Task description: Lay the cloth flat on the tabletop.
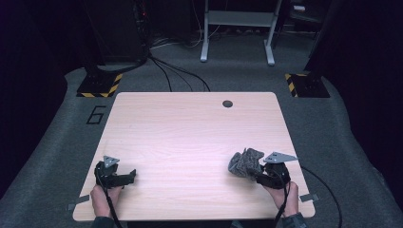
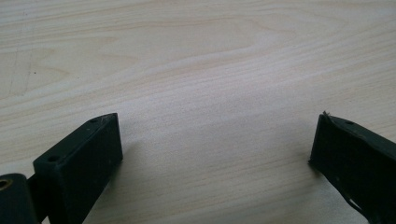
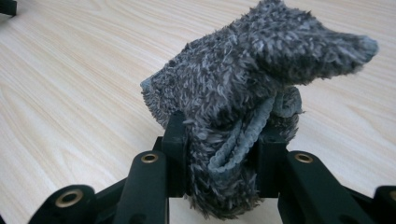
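Bunching up between the pads of the right gripper (image 3: 219, 154), the grey fuzzy cloth (image 3: 252, 70) is pinched tight; the left gripper (image 2: 215, 140) stands wide apart over bare table (image 2: 196, 56).

A pale wood-grain tabletop (image 1: 190, 133) with a small dark round hole (image 1: 227, 103) near its far edge stands on grey carpet (image 1: 52, 142), with black cables (image 1: 176, 71), two yellow-and-black striped bases (image 1: 100, 85) and a grey metal frame (image 1: 237, 28) beyond it.
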Demonstrator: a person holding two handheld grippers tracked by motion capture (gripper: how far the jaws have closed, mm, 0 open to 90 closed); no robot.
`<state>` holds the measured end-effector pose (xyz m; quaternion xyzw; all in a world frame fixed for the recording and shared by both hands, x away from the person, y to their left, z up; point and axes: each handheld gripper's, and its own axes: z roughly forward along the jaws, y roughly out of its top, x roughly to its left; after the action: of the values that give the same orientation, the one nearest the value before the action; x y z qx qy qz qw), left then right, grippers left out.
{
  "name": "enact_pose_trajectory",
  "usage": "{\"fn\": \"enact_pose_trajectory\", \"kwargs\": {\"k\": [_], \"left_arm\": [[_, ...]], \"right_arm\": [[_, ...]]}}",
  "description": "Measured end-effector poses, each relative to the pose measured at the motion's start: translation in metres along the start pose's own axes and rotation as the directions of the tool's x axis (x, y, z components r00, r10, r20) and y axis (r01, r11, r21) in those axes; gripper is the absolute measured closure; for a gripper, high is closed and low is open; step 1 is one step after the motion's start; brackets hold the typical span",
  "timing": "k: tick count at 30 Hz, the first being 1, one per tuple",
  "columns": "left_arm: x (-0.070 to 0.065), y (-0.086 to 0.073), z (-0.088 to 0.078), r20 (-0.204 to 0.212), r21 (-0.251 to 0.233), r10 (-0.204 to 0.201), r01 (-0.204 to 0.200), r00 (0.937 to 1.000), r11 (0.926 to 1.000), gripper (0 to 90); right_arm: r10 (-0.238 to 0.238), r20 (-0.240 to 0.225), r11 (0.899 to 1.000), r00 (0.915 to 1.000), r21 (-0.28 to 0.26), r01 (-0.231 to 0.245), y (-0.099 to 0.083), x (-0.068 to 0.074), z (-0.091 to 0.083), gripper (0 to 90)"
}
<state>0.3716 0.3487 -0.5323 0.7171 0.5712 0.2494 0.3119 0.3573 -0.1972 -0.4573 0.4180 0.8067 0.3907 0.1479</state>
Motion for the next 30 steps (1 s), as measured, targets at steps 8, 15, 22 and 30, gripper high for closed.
{"fn": "enact_pose_trajectory", "kwargs": {"k": [8, 15, 22, 30], "left_arm": [[0.000, 0.000, 0.000, 0.000, 0.000, 0.000, 0.000, 1.0000, 1.0000, 2.1], [0.000, 0.000, 0.000, 0.000, 0.000, 0.000, 0.000, 1.0000, 1.0000, 2.1], [0.000, 0.000, 0.000, -0.001, -0.002, 0.000, 0.000, 1.0000, 1.0000, 2.1], [0.000, 0.000, 0.000, -0.001, 0.000, 0.001, -0.001, 1.0000, 1.0000, 2.2]], "right_arm": [[-0.013, -0.024, 1.000, 0.9996, -0.021, 0.012, 0.017, 0.003, 0.014, 64.8], [-0.028, -0.052, 0.999, 0.9982, -0.031, 0.026, 0.038, 0.010, 0.031, 65.0], [-0.049, -0.074, 0.998, 0.9960, -0.038, 0.046, 0.055, 0.014, 0.046, 65.1], [-0.055, -0.102, 0.998, 0.9932, -0.020, 0.053, 0.072, 0.022, 0.070, 65.1]]}}
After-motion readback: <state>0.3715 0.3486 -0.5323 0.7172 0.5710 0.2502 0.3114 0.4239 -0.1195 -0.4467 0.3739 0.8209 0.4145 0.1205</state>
